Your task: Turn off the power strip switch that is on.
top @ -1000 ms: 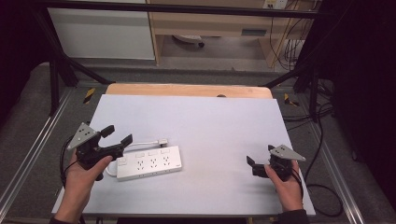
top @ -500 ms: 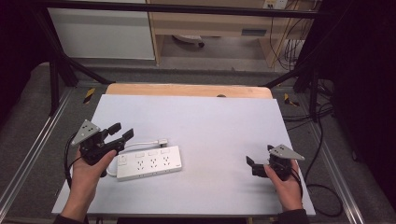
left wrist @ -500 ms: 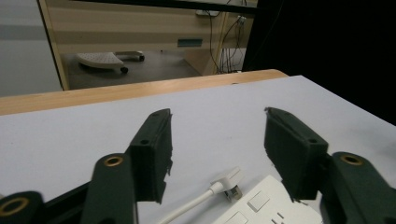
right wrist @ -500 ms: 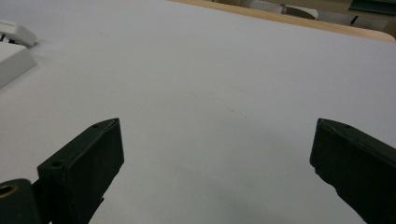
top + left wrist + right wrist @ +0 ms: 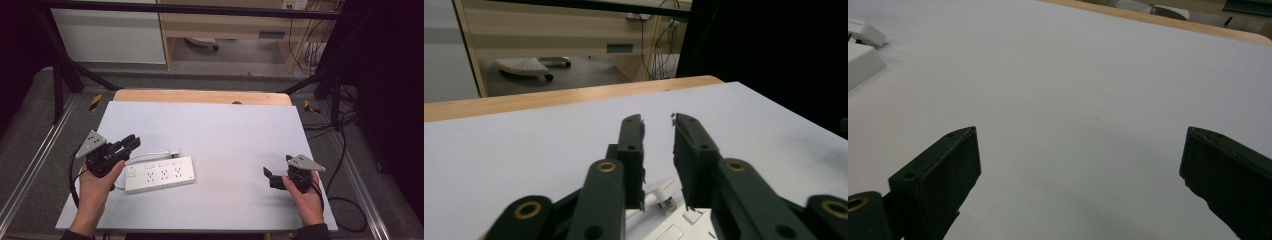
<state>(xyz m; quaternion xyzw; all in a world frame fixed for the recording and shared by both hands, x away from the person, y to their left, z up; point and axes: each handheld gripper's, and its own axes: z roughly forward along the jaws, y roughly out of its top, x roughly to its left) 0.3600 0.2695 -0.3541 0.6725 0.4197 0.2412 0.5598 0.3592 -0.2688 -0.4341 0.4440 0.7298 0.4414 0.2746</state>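
High view: white multi-socket power strip [image 5: 159,174], left tool [image 5: 131,143] narrowly parted, right tool [image 5: 270,178] wide.

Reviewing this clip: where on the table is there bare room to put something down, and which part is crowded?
Bare: the middle stretch between the power strip and the right gripper, and the whole far half up to the wooden edge. Crowded: the near-left part, where the left gripper hangs by the strip's short cable and plug.
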